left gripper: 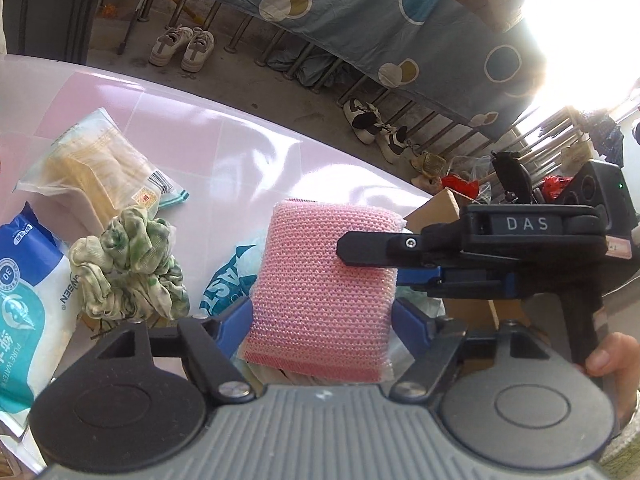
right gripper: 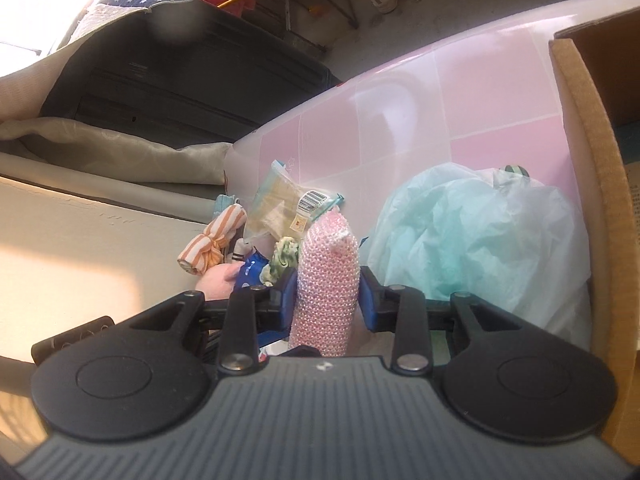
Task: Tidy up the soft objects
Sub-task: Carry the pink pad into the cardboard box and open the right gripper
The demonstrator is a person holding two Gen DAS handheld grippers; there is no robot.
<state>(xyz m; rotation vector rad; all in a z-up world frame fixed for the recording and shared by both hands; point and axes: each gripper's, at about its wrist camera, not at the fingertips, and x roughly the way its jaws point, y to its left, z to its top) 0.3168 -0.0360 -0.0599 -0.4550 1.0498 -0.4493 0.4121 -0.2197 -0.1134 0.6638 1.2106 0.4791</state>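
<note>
bare pink tiled tabletop (right gripper: 472,120) lies open beyond the crumpled pale green plastic bag (right gripper: 480,240). right of the bag, a cardboard box wall (right gripper: 600,200) blocks passage. left of the bag, a pink sponge (right gripper: 326,280), green scrunchie (left gripper: 128,260), wet-wipes pack (left gripper: 28,300) and bagged cloths (left gripper: 104,168) crowd the surface.

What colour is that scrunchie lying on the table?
The scrunchie is cream white with mottled green blotches, like tie-dye. The left wrist view shows it best.

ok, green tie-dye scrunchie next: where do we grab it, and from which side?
Pinch one bunched arc of the scrunchie, coming from above, probably on its right side. It lies as a flat, crumpled ring on the pink table, and the wipes pack crowds its left edge.
</note>
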